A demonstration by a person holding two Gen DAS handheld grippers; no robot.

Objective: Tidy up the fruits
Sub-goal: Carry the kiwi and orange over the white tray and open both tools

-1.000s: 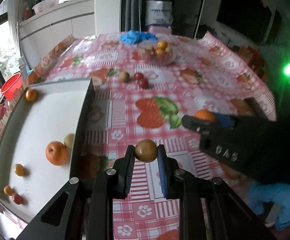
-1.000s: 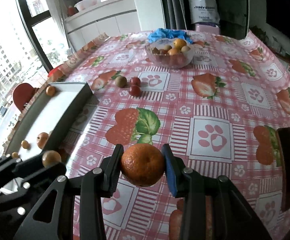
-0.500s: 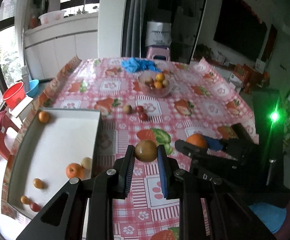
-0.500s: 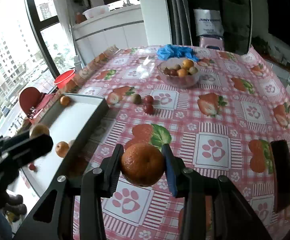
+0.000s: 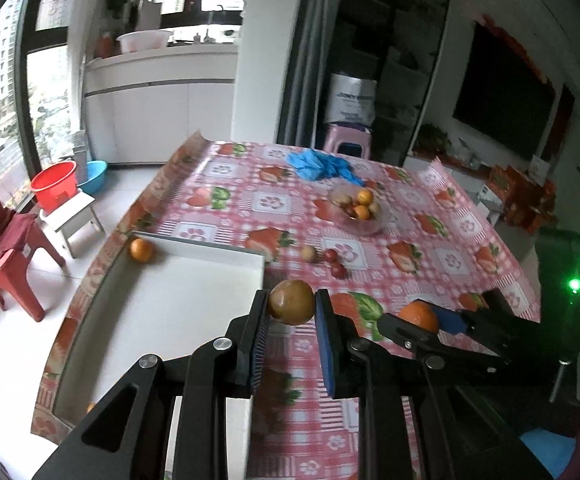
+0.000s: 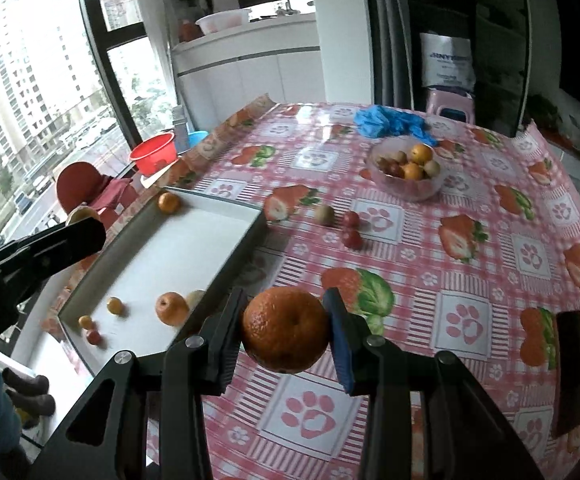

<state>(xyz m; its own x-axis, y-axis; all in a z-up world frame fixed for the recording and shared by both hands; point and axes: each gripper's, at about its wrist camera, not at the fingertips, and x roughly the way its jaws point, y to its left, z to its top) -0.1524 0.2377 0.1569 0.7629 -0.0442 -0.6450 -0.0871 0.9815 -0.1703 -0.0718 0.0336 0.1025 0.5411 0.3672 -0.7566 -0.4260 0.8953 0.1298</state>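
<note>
Only in the right wrist view: five fruits at the near end of the white rectangular tray [image 6: 194,240], lower left of the frame. In the left wrist view that end hidden behind the left hand-held gripper [image 5: 292,310]; only one small orange [image 5: 141,249] seen, in the tray's far corner. Contents of the clear glass bowl [image 6: 408,190], upper centre, small and hard to tell apart. Left hand-held gripper closed narrowly on a round brownish-green fruit [image 5: 291,302], above the tray edge. Right hand-held gripper [image 6: 286,330] partly open, clamping a large round orange [image 6: 286,330] over the pink checked surface [image 6: 490,280].
</note>
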